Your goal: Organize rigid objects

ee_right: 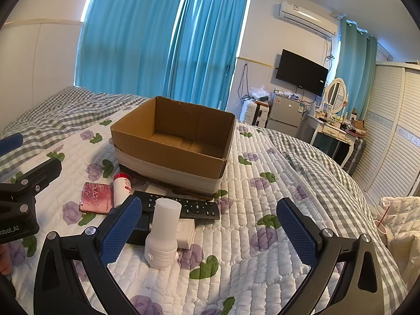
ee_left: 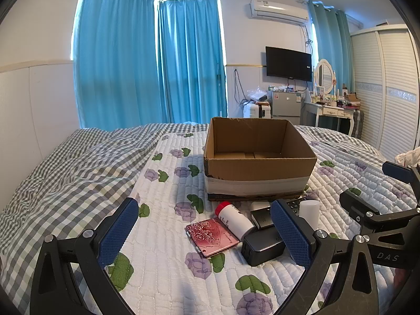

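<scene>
Both grippers, left [ee_left: 204,233] and right [ee_right: 210,228], hang wide apart, holding nothing. Just ahead, a white plastic bottle [ee_right: 162,236] stands beside the empty brown cardboard box [ee_right: 173,144] on the flowered quilt [ee_right: 262,249].

light: daylight through blue curtains [ee_left: 147,60], cool cast, bright | glare: white strips at the curtain tops and edges | shadows: soft, beside the cardboard box [ee_left: 258,157] on the bed [ee_left: 162,249] | focus: sharp | edges: fisheye bending, black corners
</scene>
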`<state>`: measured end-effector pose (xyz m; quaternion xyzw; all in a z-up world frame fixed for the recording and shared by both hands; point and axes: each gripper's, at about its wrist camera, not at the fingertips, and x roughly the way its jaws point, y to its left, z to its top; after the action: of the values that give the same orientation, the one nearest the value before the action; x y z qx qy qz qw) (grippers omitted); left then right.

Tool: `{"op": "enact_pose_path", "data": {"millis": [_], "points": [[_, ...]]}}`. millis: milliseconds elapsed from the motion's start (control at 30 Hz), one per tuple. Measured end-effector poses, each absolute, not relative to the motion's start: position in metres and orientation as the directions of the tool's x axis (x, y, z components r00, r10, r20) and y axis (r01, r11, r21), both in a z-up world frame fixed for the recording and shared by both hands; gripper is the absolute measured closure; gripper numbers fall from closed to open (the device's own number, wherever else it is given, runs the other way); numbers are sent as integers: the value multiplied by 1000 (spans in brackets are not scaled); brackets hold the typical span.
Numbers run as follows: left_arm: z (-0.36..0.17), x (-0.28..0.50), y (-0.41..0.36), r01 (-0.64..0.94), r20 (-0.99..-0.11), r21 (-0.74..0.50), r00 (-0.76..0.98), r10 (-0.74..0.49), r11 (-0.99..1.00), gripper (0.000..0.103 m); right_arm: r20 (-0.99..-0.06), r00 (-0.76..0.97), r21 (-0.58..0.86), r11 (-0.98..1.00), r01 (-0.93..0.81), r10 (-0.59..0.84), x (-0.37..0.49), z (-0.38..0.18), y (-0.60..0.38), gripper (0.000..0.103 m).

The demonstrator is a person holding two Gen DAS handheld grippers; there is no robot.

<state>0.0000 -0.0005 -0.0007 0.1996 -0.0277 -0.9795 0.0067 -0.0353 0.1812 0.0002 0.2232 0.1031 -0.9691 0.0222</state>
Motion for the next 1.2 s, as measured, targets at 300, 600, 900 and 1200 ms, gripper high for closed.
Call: {"op": "enact_pose_path", "data": {"millis": [300,600,900,1200], "points": [[-2,0,-1,1,-392,56,-920,-22,-998,0,-436,-900,-191,-978,87,5,-34,-2,182,0],[-2,0,-1,1,-392,57,-920,-23,-998,0,-437,-900,-192,-977,87,6,-34,-2,182,0],[-2,0,-1,1,-394,56,-919,-23,-998,0,-438,-899,-194,-977,86,8,-34,-3,182,0],[1,-4,-5,3,-419,37,-908,-19,-999,0,-424,-906,-186,-978,97,-9,-30,0,183,0]]}}
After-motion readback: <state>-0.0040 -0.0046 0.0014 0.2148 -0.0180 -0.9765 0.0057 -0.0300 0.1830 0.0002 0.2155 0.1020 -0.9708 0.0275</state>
